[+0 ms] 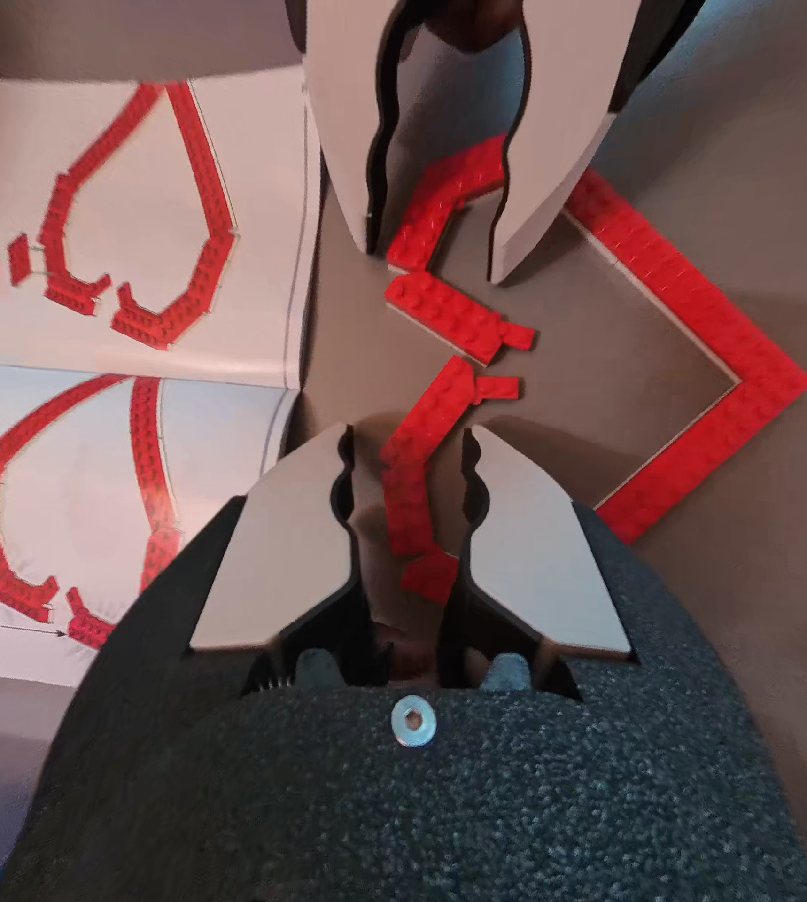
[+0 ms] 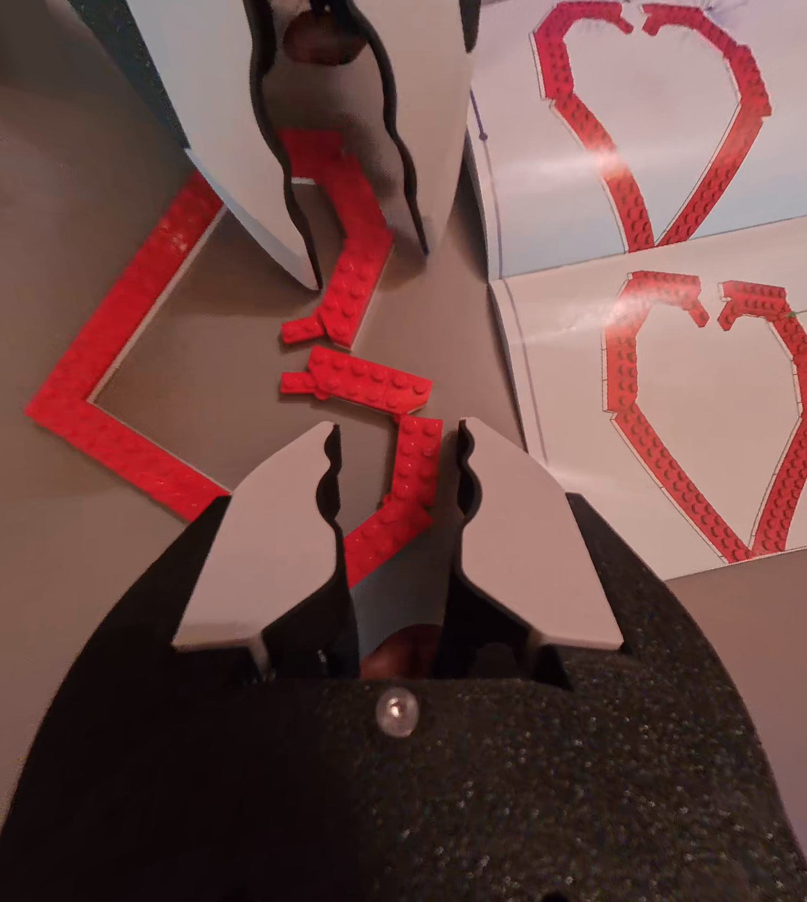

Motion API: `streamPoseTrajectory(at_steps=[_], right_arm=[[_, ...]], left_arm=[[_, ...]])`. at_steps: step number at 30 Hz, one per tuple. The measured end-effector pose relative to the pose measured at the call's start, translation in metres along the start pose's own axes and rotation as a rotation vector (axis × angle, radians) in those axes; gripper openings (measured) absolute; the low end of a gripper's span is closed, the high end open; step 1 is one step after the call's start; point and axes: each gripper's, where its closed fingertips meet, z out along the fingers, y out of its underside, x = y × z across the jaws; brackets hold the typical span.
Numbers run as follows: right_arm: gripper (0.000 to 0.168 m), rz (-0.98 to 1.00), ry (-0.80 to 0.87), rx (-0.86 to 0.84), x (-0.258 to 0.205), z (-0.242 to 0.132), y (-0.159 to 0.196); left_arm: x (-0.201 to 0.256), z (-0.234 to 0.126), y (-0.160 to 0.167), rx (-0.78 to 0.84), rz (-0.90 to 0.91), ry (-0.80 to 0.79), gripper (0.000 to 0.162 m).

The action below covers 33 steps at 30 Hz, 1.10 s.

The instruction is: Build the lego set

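A red lego heart frame lies flat on the grey-brown table, its pointed V end (image 1: 733,351) to the right in the left wrist view and to the left in the right wrist view (image 2: 113,341). Its two upper lobes end in short segments with small tabs (image 1: 445,312) (image 2: 367,380) that face each other with a gap between. My left gripper (image 1: 409,434) is open and straddles one lobe strip (image 1: 406,502); it also shows in the right wrist view (image 2: 367,268). My right gripper (image 2: 397,427) is open and straddles the other lobe strip (image 2: 416,468); it also shows in the left wrist view (image 1: 433,263).
An open instruction booklet (image 1: 148,302) with red heart drawings lies beside the frame, also on the right of the right wrist view (image 2: 684,351). Bare table (image 1: 587,366) shows inside the heart frame and beyond its point.
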Motion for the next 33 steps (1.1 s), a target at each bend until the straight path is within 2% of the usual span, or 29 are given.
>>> streamPoseTrajectory(at_steps=[3, 8, 14, 17, 21, 23, 27, 33], right_arm=[[0.033, -0.001, 0.027, -0.004, 0.0, 0.004, 0.002], [0.019, 0.022, 0.027, 0.047, -0.004, 0.006, -0.002], [0.02, 0.037, 0.033, 0.055, -0.004, 0.006, -0.002], [0.028, 0.007, 0.022, 0.042, -0.008, 0.003, 0.0], [0.032, 0.105, 0.065, 0.188, 0.01, -0.017, -0.013], [0.033, 0.203, 0.149, 0.231, 0.033, -0.027, -0.01], [0.038, 0.339, 0.278, 0.196, 0.063, -0.04, 0.013], [0.036, 0.443, 0.332, 0.168, 0.076, -0.049, 0.033]], left_arm=[[0.005, 0.003, -0.001, 0.044, -0.033, 0.042, 0.027], [0.007, 0.002, -0.001, 0.108, -0.031, 0.056, 0.026], [0.008, 0.002, -0.001, 0.109, -0.041, 0.052, 0.026], [0.007, -0.003, -0.002, 0.11, -0.055, 0.057, 0.026], [-0.017, -0.029, -0.026, 0.333, -0.157, -0.027, 0.031], [-0.042, -0.039, -0.026, 0.385, -0.241, -0.151, 0.032], [-0.07, -0.037, -0.001, 0.271, -0.28, -0.349, 0.031], [-0.069, -0.018, 0.028, 0.073, -0.285, -0.348, 0.022]])
